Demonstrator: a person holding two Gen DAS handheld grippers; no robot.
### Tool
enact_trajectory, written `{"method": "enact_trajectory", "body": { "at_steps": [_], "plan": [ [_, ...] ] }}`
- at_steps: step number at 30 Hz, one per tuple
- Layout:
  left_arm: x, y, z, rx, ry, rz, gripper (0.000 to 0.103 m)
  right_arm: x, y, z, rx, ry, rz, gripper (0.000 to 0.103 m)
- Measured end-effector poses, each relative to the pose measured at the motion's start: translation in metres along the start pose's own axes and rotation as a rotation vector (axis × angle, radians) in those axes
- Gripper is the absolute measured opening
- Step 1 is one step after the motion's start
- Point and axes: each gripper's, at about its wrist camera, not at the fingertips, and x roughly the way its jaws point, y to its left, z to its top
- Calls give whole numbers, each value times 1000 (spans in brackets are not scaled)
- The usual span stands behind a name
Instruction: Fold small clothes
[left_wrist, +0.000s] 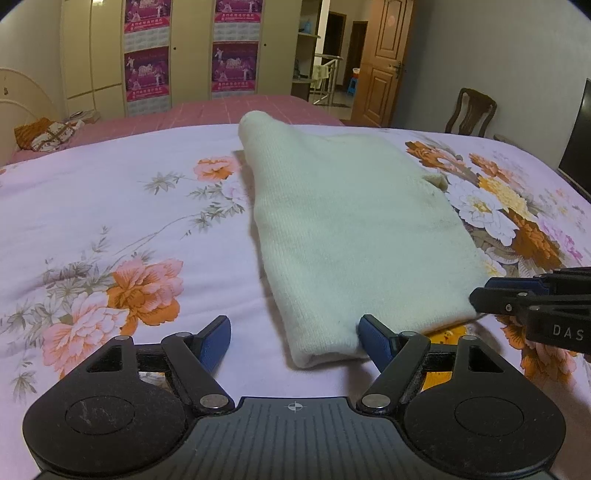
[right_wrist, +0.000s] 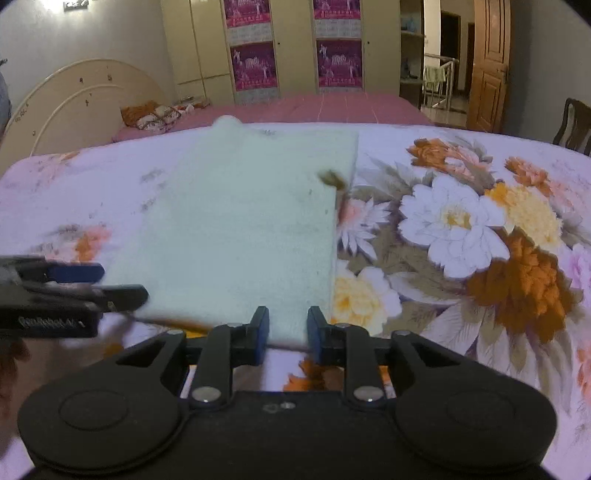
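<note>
A cream knit garment (left_wrist: 351, 221) lies folded into a long rectangle on the floral bedspread (left_wrist: 110, 206). My left gripper (left_wrist: 293, 325) stands open and wide at its near left corner; the right fingertip (left_wrist: 369, 332) rests against that corner. My right gripper (left_wrist: 480, 291) comes in from the right at the near right corner. In the right wrist view the garment (right_wrist: 243, 221) looks blurred, and its near edge lies in the narrow gap of my right gripper (right_wrist: 288, 312), whose pads stand slightly apart and do not pinch it. The left gripper (right_wrist: 122, 282) shows at the left.
Beyond the bedspread (right_wrist: 461, 314) is a second bed with a pink cover (left_wrist: 258, 107) and a patterned pillow (left_wrist: 48, 134). A wardrobe with posters (left_wrist: 192, 55) fills the back wall. A wooden chair (left_wrist: 471, 110), a door (left_wrist: 384, 62) and a dark screen (left_wrist: 578, 133) stand at the right.
</note>
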Motion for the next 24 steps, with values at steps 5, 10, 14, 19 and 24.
{"method": "enact_trajectory", "body": {
  "at_steps": [5, 10, 14, 19, 24],
  "plan": [
    [-15, 7, 8, -26, -35, -6, 78, -9, -3, 10, 16, -6, 12, 24],
    [-12, 29, 33, -89, -100, -63, 78, -22, -38, 25, 204, -114, 47, 63],
    [12, 48, 57, -209, -78, -179, 78, -1, -74, 42, 378, -105, 139, 63],
    [42, 53, 80, -232, -95, -178, 78, 26, -92, 65, 445, -133, 170, 47],
    [96, 56, 98, -218, 37, -97, 78, 55, -84, 91, 389, -138, 162, 27]
  ]
}}
